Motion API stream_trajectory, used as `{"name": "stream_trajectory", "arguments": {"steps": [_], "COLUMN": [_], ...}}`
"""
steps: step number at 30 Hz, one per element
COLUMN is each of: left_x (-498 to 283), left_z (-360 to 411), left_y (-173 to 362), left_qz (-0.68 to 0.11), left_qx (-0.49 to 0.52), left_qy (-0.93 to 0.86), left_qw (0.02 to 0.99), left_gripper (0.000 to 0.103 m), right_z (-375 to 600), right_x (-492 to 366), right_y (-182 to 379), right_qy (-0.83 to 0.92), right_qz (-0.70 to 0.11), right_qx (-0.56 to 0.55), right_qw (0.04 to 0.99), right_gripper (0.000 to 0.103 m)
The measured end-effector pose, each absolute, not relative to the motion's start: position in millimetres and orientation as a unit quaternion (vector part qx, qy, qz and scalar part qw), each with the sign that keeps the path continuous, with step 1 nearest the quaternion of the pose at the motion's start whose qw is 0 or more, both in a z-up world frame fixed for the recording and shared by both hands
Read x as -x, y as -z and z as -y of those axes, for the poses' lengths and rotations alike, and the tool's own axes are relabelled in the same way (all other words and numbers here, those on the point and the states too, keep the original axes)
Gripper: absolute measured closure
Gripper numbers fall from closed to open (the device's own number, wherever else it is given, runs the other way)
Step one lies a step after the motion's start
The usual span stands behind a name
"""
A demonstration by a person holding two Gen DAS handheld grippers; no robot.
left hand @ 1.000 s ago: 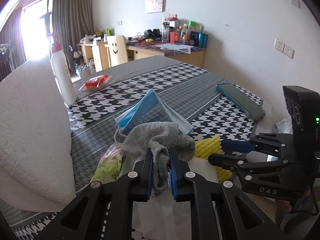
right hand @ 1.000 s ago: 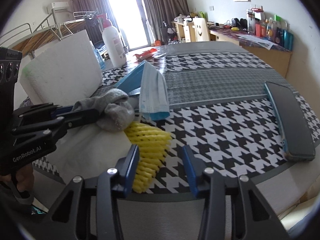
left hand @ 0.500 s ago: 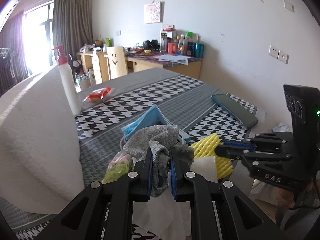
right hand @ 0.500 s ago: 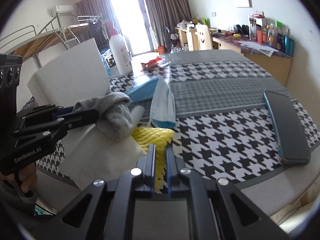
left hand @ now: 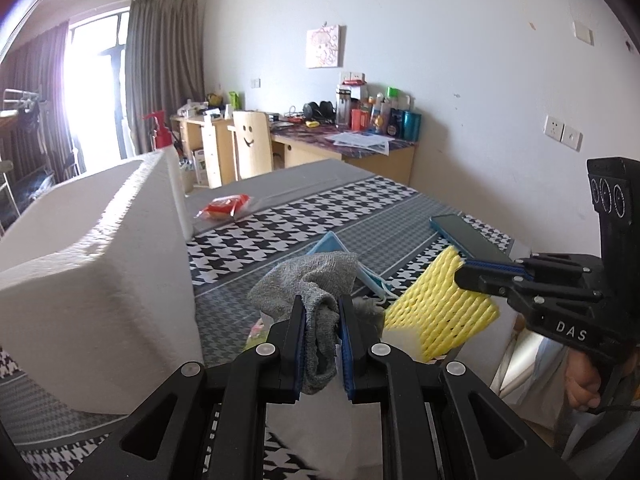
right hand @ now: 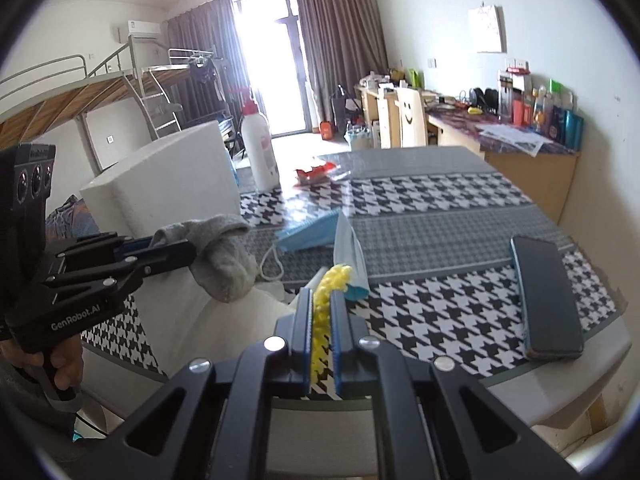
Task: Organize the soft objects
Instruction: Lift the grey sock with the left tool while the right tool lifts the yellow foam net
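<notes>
A: Left gripper [left hand: 322, 344] was clamped on the grey sock [left hand: 316, 292], jaws narrow, cloth bunched between the pads. In the left wrist view the sock sat at centre frame, clear of the table [left hand: 320, 208], its loose end drooping at about 6 o'clock below the pads.

B: And the right?

A: Right gripper [right hand: 320, 320] was pinched nearly closed on the yellow foam net [left hand: 440, 304]. In the left wrist view the net hung at roughly 3 o'clock from the sock, off the tabletop, held by its upper corner.

B: Handling?

A: Both looked very light and limp. The sock folded over itself; a grip on a bunched fold seemed secure. The net appeared springy and crushable, so the pinch flattened it; I judged it could slip out if held only by an edge strand.

B: Anything else soft left?

A: Blue face masks [right hand: 316, 232] lay on the table at 12 o'clock from the right gripper in its own view, ear loop trailing. The white foam block [left hand: 92, 280] stood at 9 o'clock in the left view; the phone [right hand: 546, 296] lay at 3 o'clock.
</notes>
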State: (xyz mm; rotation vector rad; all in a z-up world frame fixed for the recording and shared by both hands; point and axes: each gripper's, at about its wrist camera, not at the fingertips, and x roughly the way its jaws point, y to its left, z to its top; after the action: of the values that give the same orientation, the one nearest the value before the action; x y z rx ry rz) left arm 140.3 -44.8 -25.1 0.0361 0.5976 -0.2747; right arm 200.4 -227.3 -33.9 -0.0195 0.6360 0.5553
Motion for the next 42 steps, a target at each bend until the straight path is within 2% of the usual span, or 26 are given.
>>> {"name": "stream_trajectory", "arguments": {"steps": [20, 34, 36, 38, 42], "left_x": [-113, -119, -119, -121, -123], "left_z": [24, 30, 33, 34, 35], "left_y": [-8, 1, 9, 15, 25], "left_qz": [-0.252, -0.264, -0.275, -0.284, -0.293], "left_qx": [0.004, -0.004, -0.018, -0.025, -0.033], "left_qy": [0.128, 0.128, 0.127, 0.123, 0.115], "left_qw": [0.959, 0.956, 0.953, 0.951, 0.948], "left_gripper": [0.088, 0.086, 0.082, 0.061, 0.049], "right_z": [225, 224, 224, 225, 226], "right_x": [-189, -180, -180, -181, -183], "right_y": [15, 12, 14, 16, 19], "right_qy": [-0.256, -0.264, -0.265, -0.263, -0.263], "right_qz": [-0.280, -0.272, -0.274, -0.277, -0.283], "right_qx": [0.020, 0.017, 0.014, 0.014, 0.011], "right_qw": [0.925, 0.925, 0.924, 0.924, 0.922], "right_gripper": [0.093, 0.093, 0.093, 0.093, 0.093]}}
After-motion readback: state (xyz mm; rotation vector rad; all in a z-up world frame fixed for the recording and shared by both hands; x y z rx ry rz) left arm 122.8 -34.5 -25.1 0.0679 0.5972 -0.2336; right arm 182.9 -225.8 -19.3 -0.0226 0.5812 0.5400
